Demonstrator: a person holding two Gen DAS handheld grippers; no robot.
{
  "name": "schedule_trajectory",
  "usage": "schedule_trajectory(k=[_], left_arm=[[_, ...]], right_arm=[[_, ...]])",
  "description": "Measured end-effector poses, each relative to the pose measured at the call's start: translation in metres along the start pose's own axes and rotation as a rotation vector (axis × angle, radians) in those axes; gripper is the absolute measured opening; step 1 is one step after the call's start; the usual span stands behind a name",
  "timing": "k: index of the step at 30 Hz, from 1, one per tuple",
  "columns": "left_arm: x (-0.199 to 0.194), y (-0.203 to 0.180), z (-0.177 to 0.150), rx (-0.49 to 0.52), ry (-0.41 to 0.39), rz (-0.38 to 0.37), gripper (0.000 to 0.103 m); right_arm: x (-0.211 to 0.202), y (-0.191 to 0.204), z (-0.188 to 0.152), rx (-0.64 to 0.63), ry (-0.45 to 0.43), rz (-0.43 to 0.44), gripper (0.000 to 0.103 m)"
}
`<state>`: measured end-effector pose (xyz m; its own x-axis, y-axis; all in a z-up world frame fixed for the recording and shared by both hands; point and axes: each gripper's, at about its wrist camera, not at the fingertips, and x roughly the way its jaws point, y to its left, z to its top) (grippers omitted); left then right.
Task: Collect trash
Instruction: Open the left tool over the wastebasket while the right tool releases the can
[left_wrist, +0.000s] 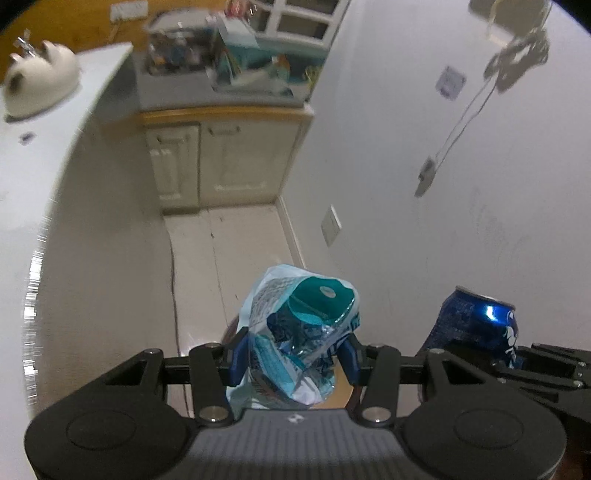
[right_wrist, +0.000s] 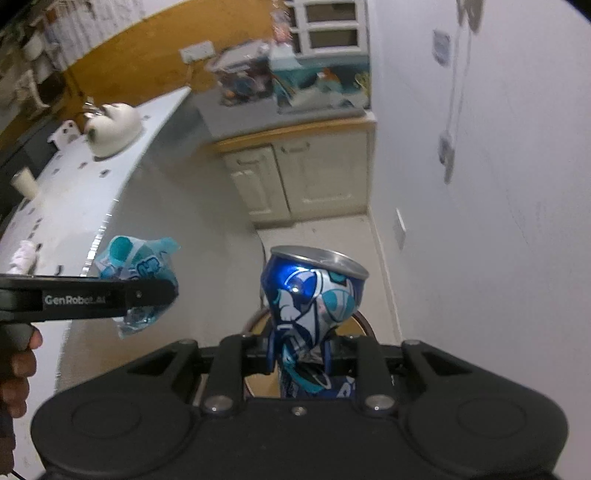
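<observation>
A crumpled teal and white snack wrapper (left_wrist: 303, 317) sits between the blue pads of my left gripper (left_wrist: 293, 345), which is shut on it. My right gripper (right_wrist: 300, 347) is shut on a dented blue drink can (right_wrist: 314, 291), squeezing it near its lower end. In the left wrist view the can (left_wrist: 476, 321) hangs just to the right of the wrapper. In the right wrist view the wrapper (right_wrist: 136, 254) and the left gripper's black finger (right_wrist: 147, 291) are to the left of the can. Below the can I see the round brown rim of a bin (right_wrist: 255, 321), mostly hidden.
A white counter (left_wrist: 55, 166) curves along the left, with a white plush figure (left_wrist: 40, 85) on it. A cream cabinet (left_wrist: 229, 166) with a cluttered top stands ahead. A white wall (left_wrist: 443, 184) runs on the right. A dark cable (left_wrist: 173, 280) lies on the tiled floor.
</observation>
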<state>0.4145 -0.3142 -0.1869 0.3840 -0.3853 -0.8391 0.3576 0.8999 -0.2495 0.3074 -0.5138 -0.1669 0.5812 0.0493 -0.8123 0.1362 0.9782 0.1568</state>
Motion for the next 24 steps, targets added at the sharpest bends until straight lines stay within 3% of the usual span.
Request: schedule_trajectory(k=[13, 24], left_arm=[[0.13, 0.023, -0.007, -0.147, 0.218, 0.015, 0.05], [0.213, 0.04, -0.025, -0.262, 0.318, 0.043, 0.05]], right_arm=[[0.136, -0.035, -0.024, 0.127, 0.189, 0.026, 0.024], [0.237, -0.056, -0.046, 0.219, 0.319, 0.035, 0.024]])
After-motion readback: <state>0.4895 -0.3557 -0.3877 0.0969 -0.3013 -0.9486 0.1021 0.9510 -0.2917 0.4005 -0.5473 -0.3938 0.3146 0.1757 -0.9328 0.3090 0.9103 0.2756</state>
